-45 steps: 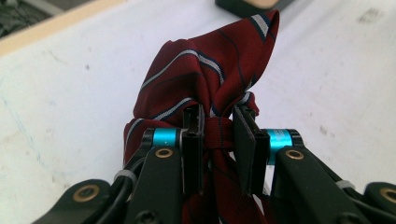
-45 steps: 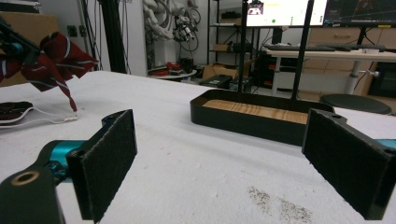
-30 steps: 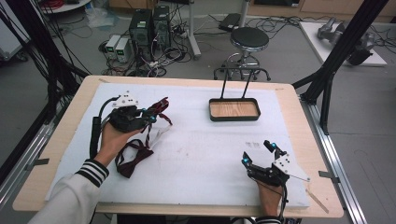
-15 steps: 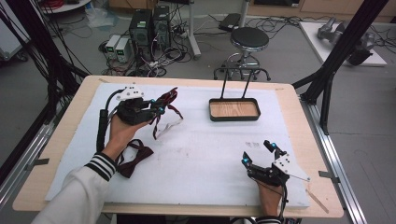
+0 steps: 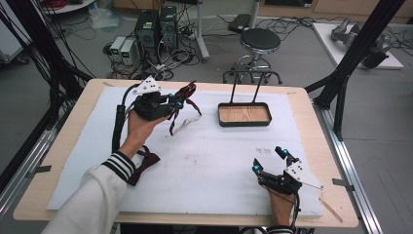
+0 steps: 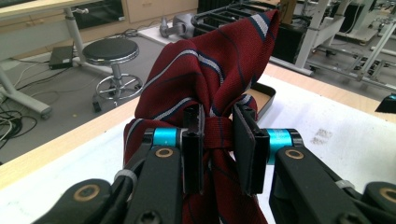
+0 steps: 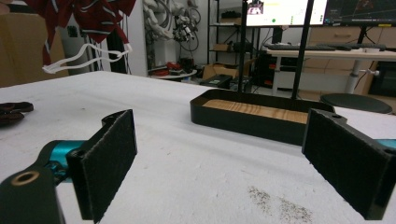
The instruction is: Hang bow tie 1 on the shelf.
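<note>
A dark red striped bow tie (image 5: 187, 95) hangs above the white mat, and my left gripper (image 5: 181, 101) is shut on its centre knot. In the left gripper view both pads press on the knot (image 6: 218, 130) while the bow tie's wings (image 6: 205, 70) rise above the jaws. Its white strap (image 5: 187, 124) dangles below. A black tray (image 5: 220, 117) with a wooden bottom stands to the right of it. My right gripper (image 5: 272, 158) rests near the front right of the mat, open with nothing between its pads (image 7: 109, 158). The right gripper view looks at the tray (image 7: 252, 122).
A second dark red bow tie (image 5: 146, 163) lies on the mat beside the left forearm. The white mat (image 5: 214, 161) covers most of the wooden table. A stool (image 5: 259, 41) and computer cases stand on the floor beyond the far edge.
My left gripper has carried the bow tie up and to the right, closer to the tray. The right gripper has stayed where it was.
</note>
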The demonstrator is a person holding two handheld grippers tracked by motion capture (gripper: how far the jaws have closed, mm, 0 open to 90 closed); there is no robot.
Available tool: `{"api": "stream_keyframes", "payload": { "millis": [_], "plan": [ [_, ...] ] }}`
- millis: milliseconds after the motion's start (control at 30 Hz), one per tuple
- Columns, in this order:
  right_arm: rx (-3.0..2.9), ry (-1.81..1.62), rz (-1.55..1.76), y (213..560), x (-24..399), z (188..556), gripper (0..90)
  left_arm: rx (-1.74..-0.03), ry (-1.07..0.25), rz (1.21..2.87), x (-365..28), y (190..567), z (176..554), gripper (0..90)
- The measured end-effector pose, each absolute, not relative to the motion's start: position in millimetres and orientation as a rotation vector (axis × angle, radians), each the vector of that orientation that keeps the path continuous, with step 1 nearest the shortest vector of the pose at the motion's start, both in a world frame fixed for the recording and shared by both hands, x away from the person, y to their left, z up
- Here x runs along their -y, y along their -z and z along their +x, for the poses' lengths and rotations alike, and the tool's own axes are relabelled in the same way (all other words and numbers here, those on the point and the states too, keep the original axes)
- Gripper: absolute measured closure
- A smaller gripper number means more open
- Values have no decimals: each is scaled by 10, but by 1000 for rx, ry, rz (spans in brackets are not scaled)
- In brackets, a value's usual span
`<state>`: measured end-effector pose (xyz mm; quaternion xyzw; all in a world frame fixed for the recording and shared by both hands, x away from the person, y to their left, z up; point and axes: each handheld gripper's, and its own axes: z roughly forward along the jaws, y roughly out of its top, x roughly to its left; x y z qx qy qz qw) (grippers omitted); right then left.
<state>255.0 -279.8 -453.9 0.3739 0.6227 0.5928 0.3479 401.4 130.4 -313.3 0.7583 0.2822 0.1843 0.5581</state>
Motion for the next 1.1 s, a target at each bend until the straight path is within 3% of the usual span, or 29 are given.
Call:
{"api": "stream_keyframes", "payload": {
  "millis": [1100],
  "plan": [
    [-1608,-1546,980,4540,2804,2544,94,-656,-388,1691,-758,3004,4493,745]
  ]
}}
